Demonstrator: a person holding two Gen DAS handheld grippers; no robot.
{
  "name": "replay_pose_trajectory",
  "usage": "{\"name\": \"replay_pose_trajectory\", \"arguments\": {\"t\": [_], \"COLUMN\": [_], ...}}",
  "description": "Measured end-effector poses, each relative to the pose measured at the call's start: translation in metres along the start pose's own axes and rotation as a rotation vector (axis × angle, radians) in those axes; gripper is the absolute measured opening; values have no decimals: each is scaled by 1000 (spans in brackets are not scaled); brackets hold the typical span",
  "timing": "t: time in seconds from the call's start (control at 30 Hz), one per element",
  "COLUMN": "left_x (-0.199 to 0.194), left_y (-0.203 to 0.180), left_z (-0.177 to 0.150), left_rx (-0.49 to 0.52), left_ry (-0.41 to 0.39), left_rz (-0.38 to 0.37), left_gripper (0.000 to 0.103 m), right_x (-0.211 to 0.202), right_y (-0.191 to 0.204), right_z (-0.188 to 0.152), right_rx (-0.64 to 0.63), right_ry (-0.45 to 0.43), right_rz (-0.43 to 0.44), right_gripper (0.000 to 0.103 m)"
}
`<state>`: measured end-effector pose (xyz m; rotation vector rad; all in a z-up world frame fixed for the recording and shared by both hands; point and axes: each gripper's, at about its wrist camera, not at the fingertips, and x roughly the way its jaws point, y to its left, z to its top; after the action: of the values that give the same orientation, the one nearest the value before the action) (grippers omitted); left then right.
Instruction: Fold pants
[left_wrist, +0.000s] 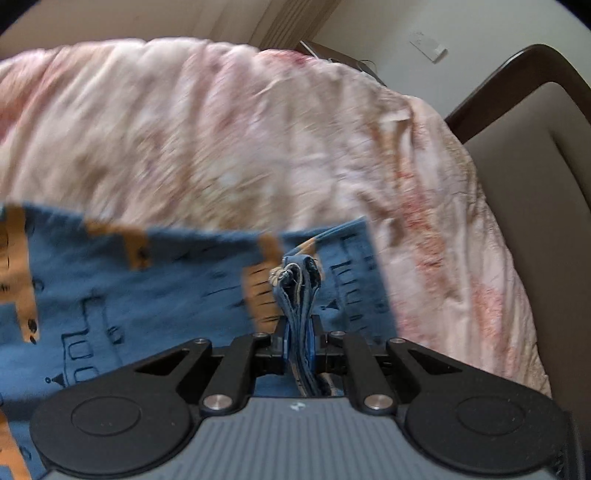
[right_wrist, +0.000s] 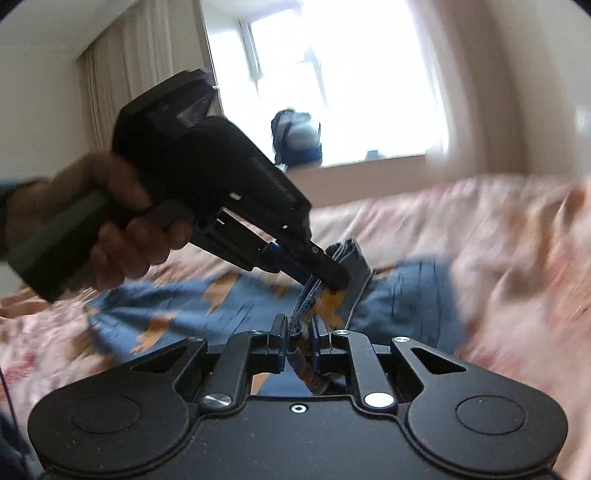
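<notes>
Pants (left_wrist: 110, 288) in both claws

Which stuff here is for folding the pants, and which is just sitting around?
For the job:
blue pants
left gripper, shut on them
right gripper, shut on them
pink bedspread underneath

Just there:
backpack by the window
curtain
headboard

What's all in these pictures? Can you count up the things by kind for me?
Handheld grippers: 2 (left gripper, right gripper)
Blue patterned pants: 1
Pink floral bedspread: 1
Dark wooden headboard: 1
Blue backpack by the window: 1
Total: 6
</notes>
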<state>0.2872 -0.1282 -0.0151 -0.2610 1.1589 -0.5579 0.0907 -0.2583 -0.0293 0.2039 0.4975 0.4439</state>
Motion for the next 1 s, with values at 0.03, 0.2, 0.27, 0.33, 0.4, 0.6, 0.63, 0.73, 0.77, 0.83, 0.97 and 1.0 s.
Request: {"name": "replay_pose_trajectory", "arguments": {"t": [0.03, 0.2, 0.27, 0.33, 0.4, 0.6, 0.63, 0.73, 0.77, 0.83, 0.97, 1.0], "left_x": [5, 18, 21, 23, 23, 21, 21, 21, 20, 21, 20, 20], "left_y": [9, 44, 54, 63, 66, 52, 50, 48, 48, 47, 47, 48], "left_z": [-4, -22, -25, -26, -26, -31, -31, -32, -33, -34, -33, -32], "left_rx": [-7, -59, -82, -109, -114, -47, -42, -41, -42, -49, -73, -90], "left_ry": [-14, -57, -59, -54, -54, -80, -82, -84, -85, -89, -82, -76], "left_rz": [-12, -92, -126, -159, -165, -98, -88, -70, -67, -61, -54, -59], "left_gripper": [10, 11, 13, 13, 13, 13, 13, 13, 13, 13, 13, 13], "right_x": [7, 33, 38, 40, 41, 42, 41, 41, 41, 41, 39, 38], "right_y": [2, 10, 15, 16, 18, 16, 17, 16, 16, 14, 14, 14], "right_z": [-3, -17, -22, -28, -30, -35, -34, -34, -34, -34, -34, -33], "right_rx": [-12, -21, -52, -67, -72, -84, -83, -80, -77, -65, -59, -58], "right_ry": [21, 98, 105, 100, 100, 92, 92, 89, 89, 87, 82, 79], "right_rz": [-1, -12, -21, -27, -32, -32, -32, -31, -29, -24, -21, -21], "right_gripper": [14, 14, 15, 15, 15, 15, 15, 15, 15, 15, 15, 15]}}
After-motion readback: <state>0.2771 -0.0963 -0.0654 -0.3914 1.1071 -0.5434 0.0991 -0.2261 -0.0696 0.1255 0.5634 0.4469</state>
